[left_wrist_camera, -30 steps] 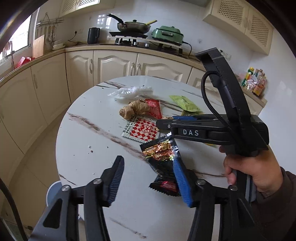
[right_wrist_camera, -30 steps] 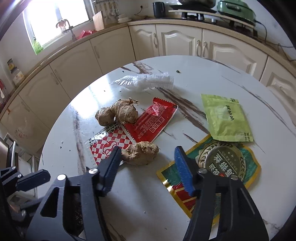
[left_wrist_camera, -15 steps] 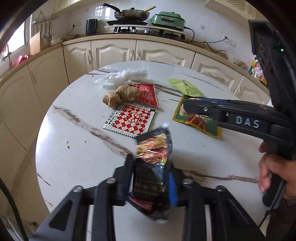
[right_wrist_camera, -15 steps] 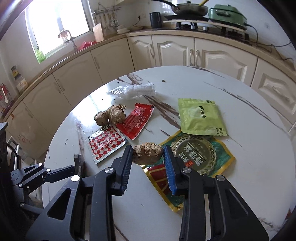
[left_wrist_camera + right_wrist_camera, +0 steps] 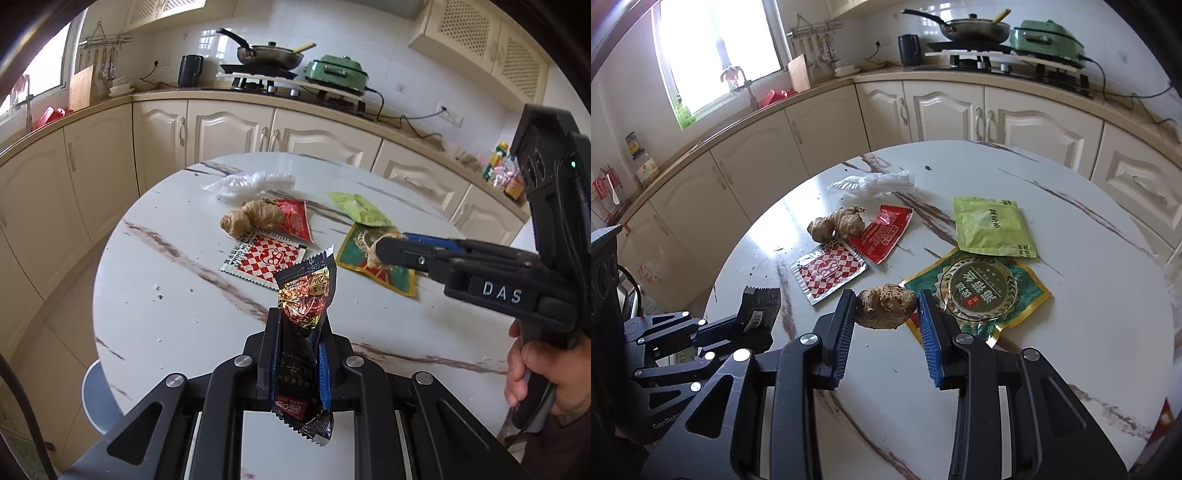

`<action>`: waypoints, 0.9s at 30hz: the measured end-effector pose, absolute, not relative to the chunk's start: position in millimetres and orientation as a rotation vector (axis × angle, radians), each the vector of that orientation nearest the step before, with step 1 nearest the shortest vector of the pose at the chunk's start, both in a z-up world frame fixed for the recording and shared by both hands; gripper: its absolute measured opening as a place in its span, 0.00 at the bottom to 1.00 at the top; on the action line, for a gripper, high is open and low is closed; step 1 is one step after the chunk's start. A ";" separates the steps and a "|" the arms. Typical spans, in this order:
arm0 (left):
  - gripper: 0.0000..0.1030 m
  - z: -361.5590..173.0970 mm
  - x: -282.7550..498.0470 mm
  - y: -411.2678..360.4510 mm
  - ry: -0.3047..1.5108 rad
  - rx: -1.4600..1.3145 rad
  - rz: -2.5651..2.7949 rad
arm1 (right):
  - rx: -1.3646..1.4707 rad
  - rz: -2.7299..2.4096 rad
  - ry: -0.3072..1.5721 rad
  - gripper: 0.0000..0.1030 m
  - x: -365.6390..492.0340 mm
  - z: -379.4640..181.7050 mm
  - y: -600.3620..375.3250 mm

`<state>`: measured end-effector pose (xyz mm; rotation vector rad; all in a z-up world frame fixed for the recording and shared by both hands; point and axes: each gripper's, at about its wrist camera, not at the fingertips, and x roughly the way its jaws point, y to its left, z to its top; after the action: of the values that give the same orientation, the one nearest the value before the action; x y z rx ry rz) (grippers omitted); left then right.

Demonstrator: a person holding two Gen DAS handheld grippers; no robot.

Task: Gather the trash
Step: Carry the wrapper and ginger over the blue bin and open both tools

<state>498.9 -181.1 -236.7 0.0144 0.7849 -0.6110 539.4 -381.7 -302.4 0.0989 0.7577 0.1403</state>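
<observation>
My left gripper (image 5: 295,343) is shut on a black snack wrapper (image 5: 308,295) and holds it upright above the round marble table (image 5: 166,295). My right gripper (image 5: 886,314) is shut on a brown ginger piece (image 5: 886,305), lifted just above the table; it also shows in the left wrist view (image 5: 384,248). On the table lie a second ginger root (image 5: 838,223), a red wrapper (image 5: 882,232), a red-checked wrapper (image 5: 829,271), a light green packet (image 5: 991,227), a green-gold packet (image 5: 982,291) and a clear plastic wrapper (image 5: 877,181).
Cream kitchen cabinets (image 5: 229,129) curve behind the table, with a stove, pan (image 5: 269,53) and green cooker (image 5: 340,72) on the counter. A blue-grey stool (image 5: 98,398) stands below the table's left edge. The left gripper body (image 5: 683,332) sits left in the right wrist view.
My left gripper closed on the black wrapper and lifted it off the table. My right gripper closed on the ginger piece and raised it, pulling back from the table.
</observation>
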 end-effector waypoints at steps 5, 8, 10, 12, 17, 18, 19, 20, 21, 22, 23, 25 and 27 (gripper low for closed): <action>0.12 -217.8 486.6 -151.3 0.745 -0.017 -0.593 | 0.083 0.181 0.737 0.32 531.9 -287.6 -351.8; 0.12 -208.0 481.9 -117.4 0.718 -0.038 -0.562 | 0.068 0.228 0.719 0.32 530.8 -277.5 -318.9; 0.12 -204.4 480.2 -90.4 0.708 -0.048 -0.525 | 0.055 0.273 0.707 0.32 531.9 -272.7 -292.7; 0.12 -203.8 480.4 -60.3 0.706 -0.055 -0.476 | 0.044 0.322 0.701 0.32 536.1 -270.6 -261.0; 0.12 -216.2 489.9 21.3 0.736 -0.054 -0.337 | 0.024 0.448 0.715 0.32 559.8 -282.0 -173.9; 0.12 -222.3 493.7 38.2 0.749 -0.055 -0.312 | 0.028 0.468 0.722 0.32 565.7 -287.9 -159.4; 0.12 -226.4 496.3 50.2 0.764 -0.060 -0.295 | 0.031 0.488 0.733 0.32 573.7 -296.5 -141.9; 0.12 -232.8 500.3 63.3 0.780 -0.064 -0.273 | 0.029 0.501 0.750 0.32 582.0 -305.1 -127.4; 0.12 -242.0 506.4 76.6 0.802 -0.067 -0.254 | 0.032 0.513 0.765 0.32 591.4 -315.9 -113.0; 0.12 -249.8 512.2 88.3 0.820 -0.073 -0.241 | 0.035 0.521 0.782 0.32 600.5 -326.3 -101.1; 0.12 -259.1 518.7 98.8 0.842 -0.080 -0.224 | 0.034 0.526 0.804 0.32 610.8 -338.3 -88.7; 0.12 -276.0 534.5 115.5 0.882 -0.095 -0.204 | 0.031 0.532 0.847 0.32 631.3 -364.8 -66.4; 0.12 -294.7 551.9 129.2 0.926 -0.113 -0.193 | 0.034 0.533 0.890 0.32 653.4 -392.6 -48.4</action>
<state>551.9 129.2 -294.7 -0.1130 0.9257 -0.1929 653.4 -48.4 -392.6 0.0343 0.8896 0.5330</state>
